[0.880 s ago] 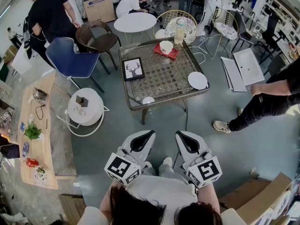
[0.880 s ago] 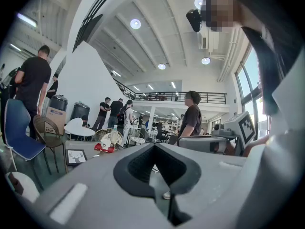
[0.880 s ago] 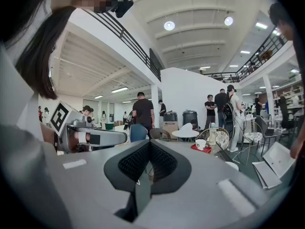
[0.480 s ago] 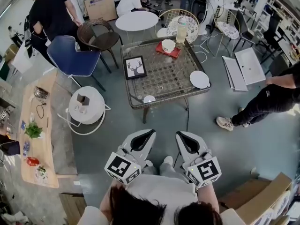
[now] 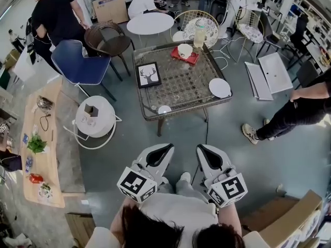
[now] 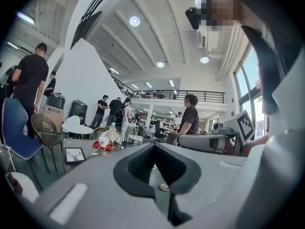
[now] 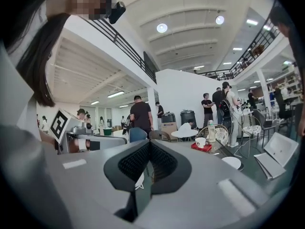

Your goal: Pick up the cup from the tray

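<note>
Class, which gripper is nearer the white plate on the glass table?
Right. The right gripper is held short of the white plate, roughly in line with it; the left gripper is farther left.

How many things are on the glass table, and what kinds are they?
Cup: 1
Red tray: 1
Bottle: 1
Deer picture: 1
White plates: 2
Total: 6

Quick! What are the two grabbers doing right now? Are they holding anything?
Left gripper: closed, holding nothing.
Right gripper: closed, holding nothing.
</note>
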Action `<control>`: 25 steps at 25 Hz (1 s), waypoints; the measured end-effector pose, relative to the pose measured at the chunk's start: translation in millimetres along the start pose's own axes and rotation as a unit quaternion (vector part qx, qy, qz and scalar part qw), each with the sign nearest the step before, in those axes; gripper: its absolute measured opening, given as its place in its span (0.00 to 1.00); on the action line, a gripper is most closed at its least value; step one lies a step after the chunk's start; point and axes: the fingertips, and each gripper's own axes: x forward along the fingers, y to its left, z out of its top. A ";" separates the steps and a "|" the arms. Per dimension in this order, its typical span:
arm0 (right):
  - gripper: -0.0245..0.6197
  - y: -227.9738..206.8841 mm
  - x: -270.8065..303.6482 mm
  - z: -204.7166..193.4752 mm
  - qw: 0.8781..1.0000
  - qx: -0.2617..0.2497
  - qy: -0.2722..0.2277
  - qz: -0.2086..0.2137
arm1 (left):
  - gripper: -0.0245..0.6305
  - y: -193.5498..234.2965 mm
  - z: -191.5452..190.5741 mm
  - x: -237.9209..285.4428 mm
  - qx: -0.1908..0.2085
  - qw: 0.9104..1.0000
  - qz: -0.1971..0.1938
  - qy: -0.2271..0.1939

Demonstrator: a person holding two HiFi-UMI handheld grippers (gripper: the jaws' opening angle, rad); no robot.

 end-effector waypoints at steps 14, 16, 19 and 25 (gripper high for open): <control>0.32 -21.0 12.0 4.7 0.998 0.016 -0.005 0.058 | 0.16 4.2 2.5 33.2 -0.015 1.000 0.001 0.009; 0.39 -26.3 15.4 2.9 0.998 -0.001 0.005 0.062 | 0.17 6.6 4.3 39.0 -0.017 1.000 0.007 0.009; 0.40 -38.0 20.1 2.7 0.998 -0.010 0.007 0.070 | 0.18 10.6 2.7 50.0 -0.019 1.000 0.013 0.010; 0.41 -66.5 30.0 5.2 0.996 -0.029 0.013 0.086 | 0.24 19.0 2.2 78.5 -0.008 0.999 0.030 0.015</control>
